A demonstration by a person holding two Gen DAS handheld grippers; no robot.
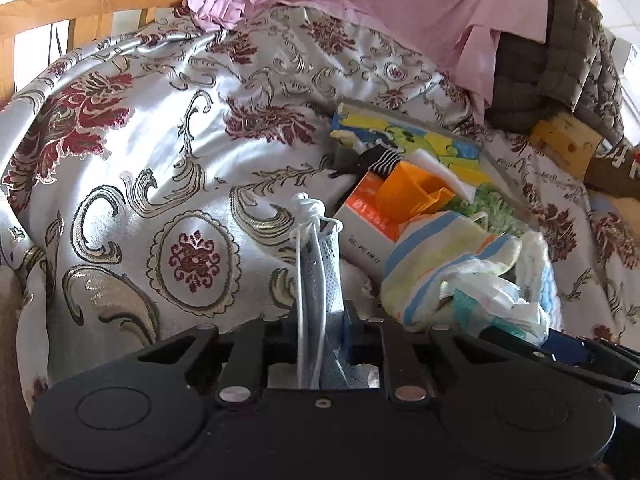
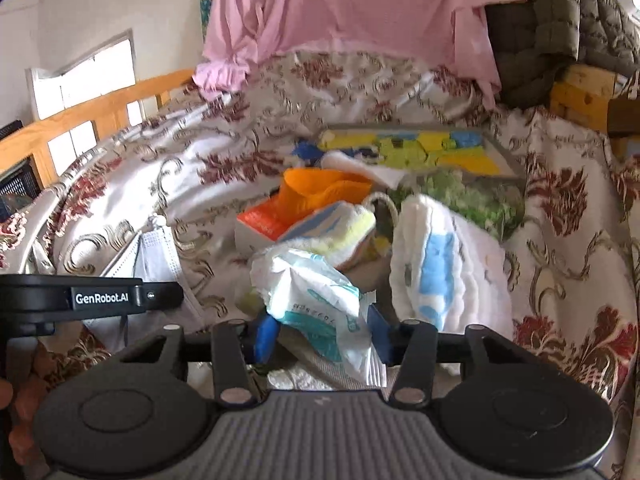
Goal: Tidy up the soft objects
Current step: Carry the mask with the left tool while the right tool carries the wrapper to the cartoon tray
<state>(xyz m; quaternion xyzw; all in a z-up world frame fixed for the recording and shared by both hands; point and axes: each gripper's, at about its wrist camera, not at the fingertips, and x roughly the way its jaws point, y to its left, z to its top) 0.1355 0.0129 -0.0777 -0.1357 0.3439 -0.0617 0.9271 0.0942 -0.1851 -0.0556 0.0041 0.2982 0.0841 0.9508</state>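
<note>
My left gripper (image 1: 320,316) is shut on a pale blue face mask (image 1: 318,264) with white ear loops and holds it upright above the bedspread; the mask also shows in the right wrist view (image 2: 154,256). My right gripper (image 2: 320,332) is partly open around a white and teal tissue pack (image 2: 316,300), which sits between the blue pads (image 2: 266,338). A striped blue, yellow and white towel (image 2: 336,228) lies just behind the pack. A white quilted cloth with blue patches (image 2: 436,264) lies to its right. The towel also shows in the left wrist view (image 1: 444,256).
A floral satin bedspread (image 1: 168,152) covers the bed. An orange and white box (image 2: 260,224), an orange plastic piece (image 2: 316,192), a colourful picture book (image 2: 432,148) and green stuff (image 2: 472,196) lie behind. Pink cloth (image 2: 352,12) and an olive quilted jacket (image 2: 560,32) hang at the back. A wooden rail (image 2: 92,116) runs left.
</note>
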